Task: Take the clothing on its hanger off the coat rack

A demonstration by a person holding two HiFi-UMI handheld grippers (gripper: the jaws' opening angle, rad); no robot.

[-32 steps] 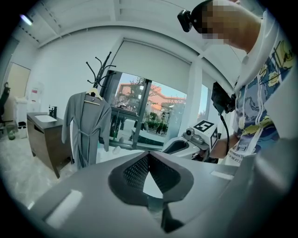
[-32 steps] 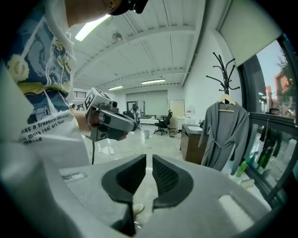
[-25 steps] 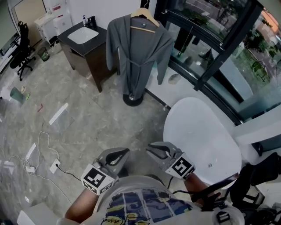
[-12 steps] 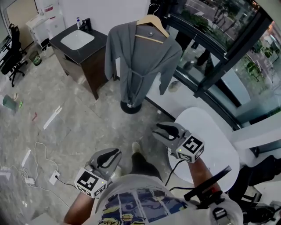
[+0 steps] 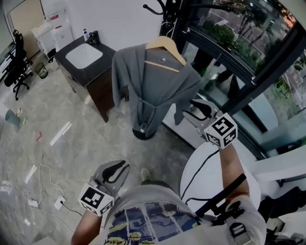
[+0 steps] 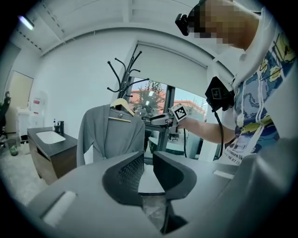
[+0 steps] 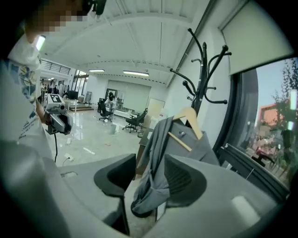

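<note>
A grey robe (image 5: 152, 88) hangs on a wooden hanger (image 5: 166, 44) from the black coat rack (image 5: 164, 8). Its round base (image 5: 143, 132) stands on the floor. My right gripper (image 5: 200, 110) is raised beside the robe's right sleeve, close to it but apart. Its jaws have just been opening and stand open. In the right gripper view the robe (image 7: 165, 148) hangs beyond the right gripper (image 7: 150, 162), with nothing pressed between its pads. My left gripper (image 5: 115, 170) stays low near my body, well short of the rack. The left gripper (image 6: 148, 158) shows a narrow empty gap.
A dark vanity with a white sink (image 5: 84, 55) stands left of the rack. A white round table (image 5: 205, 177) is at my right. A black-framed glass wall (image 5: 248, 62) runs behind the rack. Cables and a power strip (image 5: 43, 189) lie on the floor at left.
The view has closed in on the rack. My right gripper rose and swung forward to the robe's right sleeve, and its jaws spread wider. The left gripper kept low at my side.
</note>
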